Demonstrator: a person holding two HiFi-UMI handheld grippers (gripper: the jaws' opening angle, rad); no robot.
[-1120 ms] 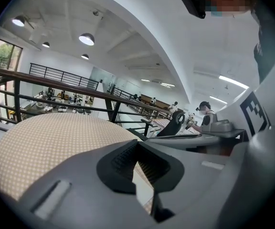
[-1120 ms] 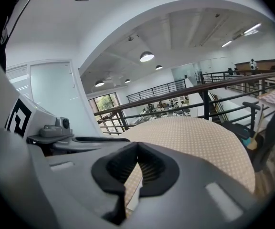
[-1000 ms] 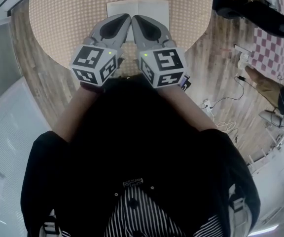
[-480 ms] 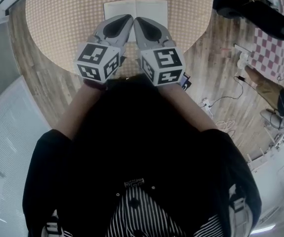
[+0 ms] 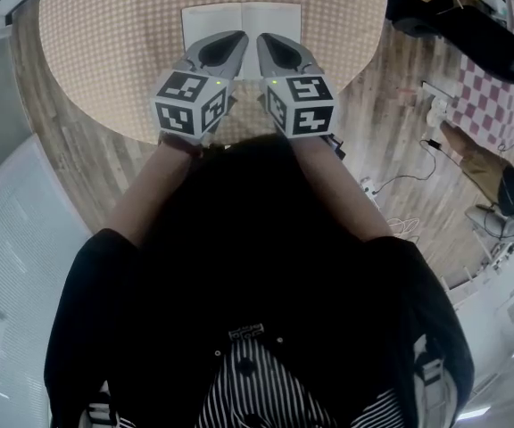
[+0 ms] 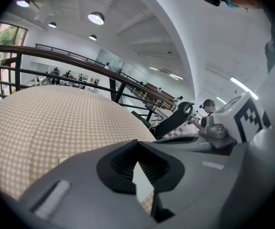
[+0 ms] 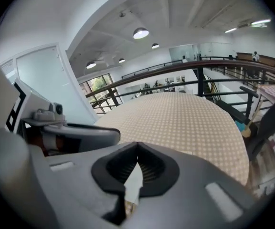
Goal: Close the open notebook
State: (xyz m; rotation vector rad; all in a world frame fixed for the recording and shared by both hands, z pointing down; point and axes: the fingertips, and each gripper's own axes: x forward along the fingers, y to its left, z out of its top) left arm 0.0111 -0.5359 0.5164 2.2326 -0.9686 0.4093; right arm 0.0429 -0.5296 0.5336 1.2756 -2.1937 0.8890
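On tabletop (image 5: 105,52), open notebook (image 5: 239,14), whole in head view only, mere sliver in gripper views, left gripper (image 5: 238,37), right gripper (image 5: 262,39), both closed, empty.

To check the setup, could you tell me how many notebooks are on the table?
1: an open notebook on the table, straight ahead, partly behind the left gripper and right gripper. The gripper views show no other.

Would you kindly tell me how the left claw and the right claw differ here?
The left claw lies over the open notebook's left page, the right claw over its right page. The left claw slants rightward up the head view, the right claw leftward. Both are shut and empty.
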